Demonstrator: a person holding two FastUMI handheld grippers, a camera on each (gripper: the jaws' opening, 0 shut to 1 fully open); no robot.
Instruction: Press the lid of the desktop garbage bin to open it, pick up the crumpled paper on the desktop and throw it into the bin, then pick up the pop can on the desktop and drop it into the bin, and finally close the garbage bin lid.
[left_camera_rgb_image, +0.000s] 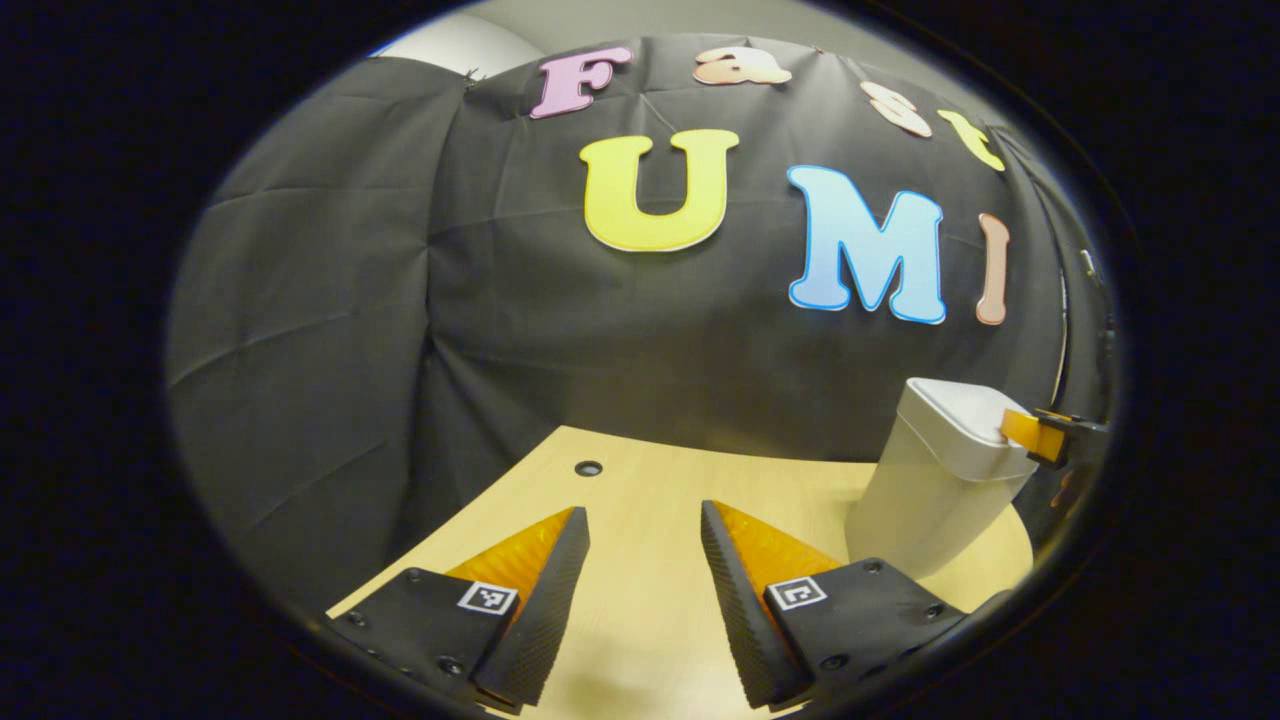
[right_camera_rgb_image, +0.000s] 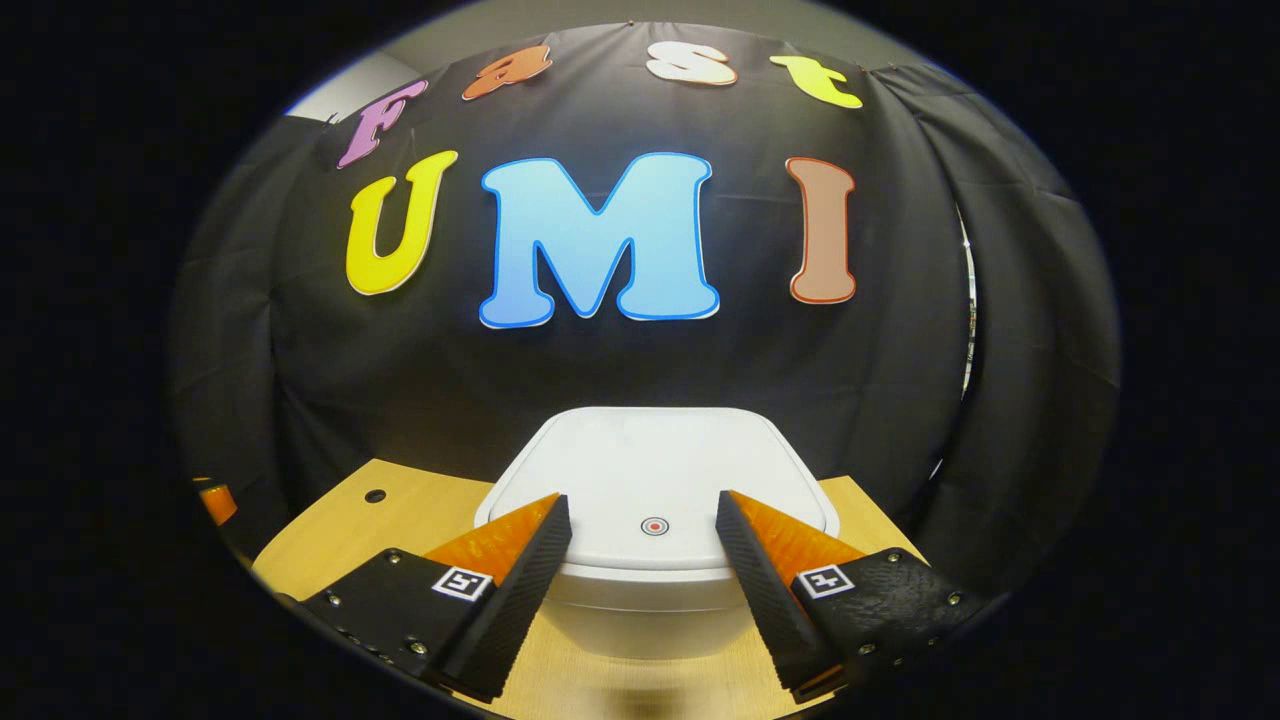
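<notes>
Hovering just before the white plastic desktop bin (right_camera_rgb_image: 650, 560) on the pale wooden desk (right_camera_rgb_image: 400, 520), the right gripper (right_camera_rgb_image: 645, 525) has its fingers spread, empty, facing the shut lid (right_camera_rgb_image: 660, 480). The left gripper (left_camera_rgb_image: 645, 540), also spread and empty, waits beside. Step in hand seems lid-pressing; next calls for pushing down near the small red dot (right_camera_rgb_image: 655, 526).

The right claw (left_camera_rgb_image: 1050, 435) is cut off beside the bin's lid (left_camera_rgb_image: 965, 425).

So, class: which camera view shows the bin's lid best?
The right gripper view: the lid faces the camera head-on, shut, with its round mark between the open right gripper. The left gripper view shows the lid small, side-on, far right.
</notes>
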